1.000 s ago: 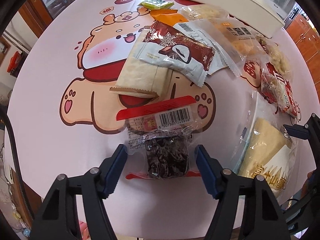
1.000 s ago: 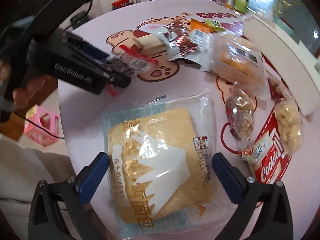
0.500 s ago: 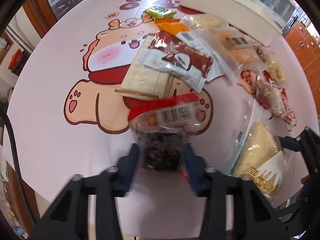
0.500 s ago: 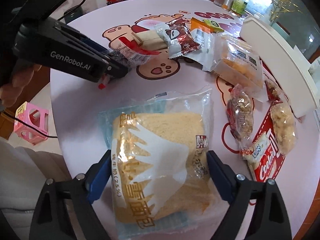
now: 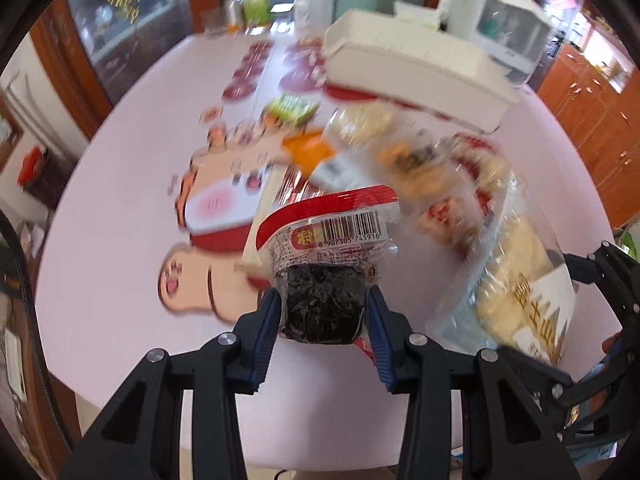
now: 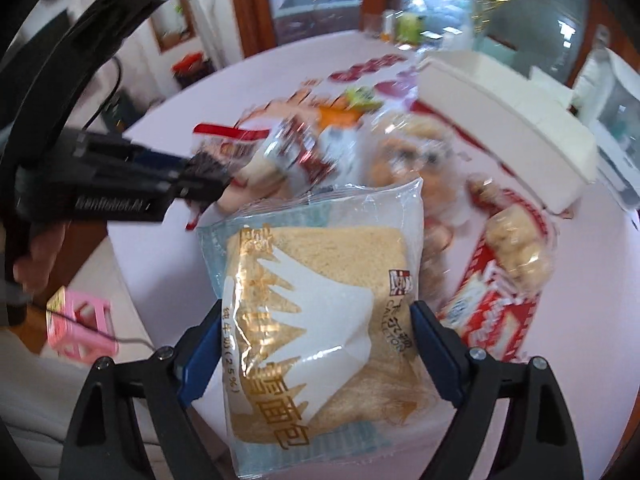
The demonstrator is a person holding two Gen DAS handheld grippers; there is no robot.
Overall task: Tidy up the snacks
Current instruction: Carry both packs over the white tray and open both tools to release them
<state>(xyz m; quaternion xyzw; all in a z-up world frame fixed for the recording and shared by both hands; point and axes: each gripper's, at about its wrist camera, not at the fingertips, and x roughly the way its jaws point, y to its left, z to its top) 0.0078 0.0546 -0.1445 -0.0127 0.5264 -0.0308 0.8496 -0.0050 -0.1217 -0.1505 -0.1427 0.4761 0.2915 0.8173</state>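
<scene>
Two packets are gripped: the left tongs (image 5: 323, 314) are closed on a clear, red-topped packet of dark snack (image 5: 325, 280), the right tongs (image 6: 317, 342) on a clear bagged bread slice (image 6: 320, 312). Neither is stowed yet. A blurred heap remains on the pink bench (image 5: 120, 208); the long white tray (image 5: 412, 76) lies at one o'clock.

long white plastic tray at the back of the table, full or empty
Cannot tell. The long white plastic tray shows only its outer wall and rim in both views; its inside is hidden, and nothing pokes above the rim.
</scene>
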